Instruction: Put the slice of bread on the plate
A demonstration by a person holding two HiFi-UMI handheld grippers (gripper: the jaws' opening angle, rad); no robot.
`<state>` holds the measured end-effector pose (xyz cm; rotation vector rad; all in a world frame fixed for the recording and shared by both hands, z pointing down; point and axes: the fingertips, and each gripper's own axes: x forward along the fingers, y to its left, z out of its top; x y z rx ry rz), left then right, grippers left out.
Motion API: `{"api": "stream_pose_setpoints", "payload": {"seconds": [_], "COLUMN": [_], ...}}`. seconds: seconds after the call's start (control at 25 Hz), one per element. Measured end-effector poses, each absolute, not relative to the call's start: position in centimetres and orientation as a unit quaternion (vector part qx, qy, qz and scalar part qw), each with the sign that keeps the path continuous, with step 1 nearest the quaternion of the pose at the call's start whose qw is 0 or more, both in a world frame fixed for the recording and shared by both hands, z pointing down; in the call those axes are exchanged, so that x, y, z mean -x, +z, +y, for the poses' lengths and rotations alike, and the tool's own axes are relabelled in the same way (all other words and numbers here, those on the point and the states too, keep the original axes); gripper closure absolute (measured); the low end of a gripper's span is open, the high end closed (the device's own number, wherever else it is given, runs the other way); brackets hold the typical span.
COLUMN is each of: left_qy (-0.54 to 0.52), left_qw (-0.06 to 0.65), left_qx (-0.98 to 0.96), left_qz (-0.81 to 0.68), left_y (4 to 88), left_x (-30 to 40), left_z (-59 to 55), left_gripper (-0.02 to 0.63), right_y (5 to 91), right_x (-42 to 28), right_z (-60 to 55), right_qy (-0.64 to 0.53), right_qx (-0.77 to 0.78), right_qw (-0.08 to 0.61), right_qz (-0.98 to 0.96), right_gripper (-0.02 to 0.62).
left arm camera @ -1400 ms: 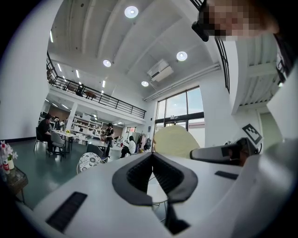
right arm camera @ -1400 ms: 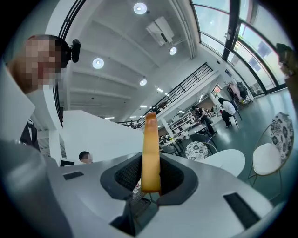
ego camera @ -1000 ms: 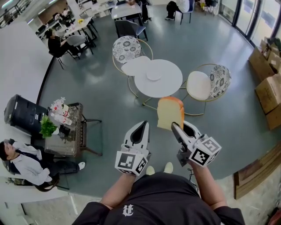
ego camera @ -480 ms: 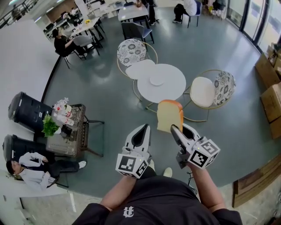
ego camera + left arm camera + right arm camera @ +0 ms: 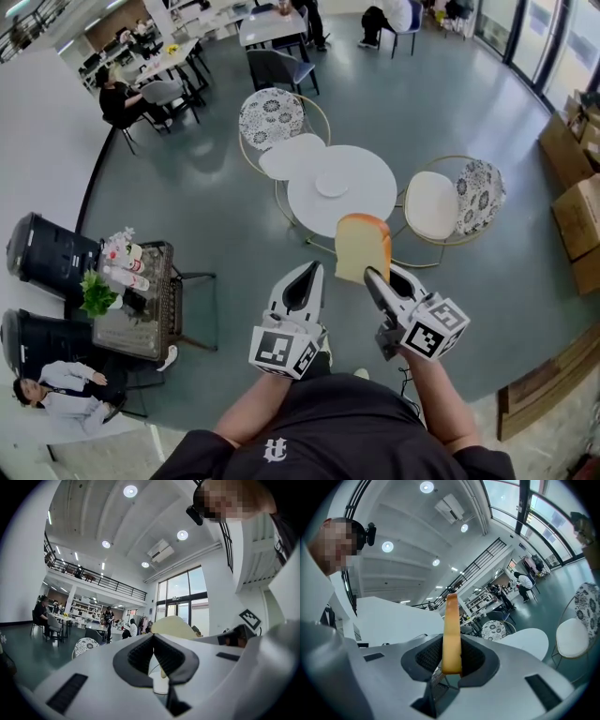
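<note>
Gripping slice of bread (image 5: 451, 630) upright between right gripper (image 5: 379, 272) jaws | left gripper (image 5: 307, 272) jaws clenched

Left gripper (image 5: 153, 637), white-bodied with dark ribbed pads, jaws meeting at their tips with nothing between them. Behind them rises the rounded top of a pale cream slice of bread (image 5: 176, 624). A round patterned chair back (image 5: 86, 645) stands at lower left, with tall glazed windows (image 5: 180, 597) beyond.

Tan bread slice (image 5: 363, 246) stands upright, well apart from the white plate (image 5: 331, 184).
</note>
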<state>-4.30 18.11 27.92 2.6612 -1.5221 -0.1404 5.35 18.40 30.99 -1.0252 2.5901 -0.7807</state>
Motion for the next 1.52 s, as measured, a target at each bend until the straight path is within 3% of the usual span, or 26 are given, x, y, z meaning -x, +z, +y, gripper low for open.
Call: {"api": "stream_pose_setpoints", "payload": {"seconds": [0.52, 1.04, 1.52], "left_qy": [-0.041, -0.050, -0.027], "left_qw": [0.020, 0.028, 0.054], "left_qx": [-0.891, -0.892, -0.867], "left_qz": [-0.451, -0.448, -0.495], "left_y": [28.0, 29.6, 35.7], "left_x": [10.3, 10.0, 7.6], "left_z": [2.3, -7.8, -20.8], "left_gripper": [0.600, 0.600, 0.600], "right_y": [31.7, 34.4, 45.7], "right_x": [1.1, 1.6, 0.3], "right_z": [4.2, -6.6, -21.0], "right_qy": [-0.269, -0.307, -0.397], "right_qx": [0.396, 0.386, 0.338], "right_qw": [0.126, 0.123, 0.068], "right_qz": [0.869, 0.861, 0.851], "right_gripper": [0.508, 0.508, 0.508]}}
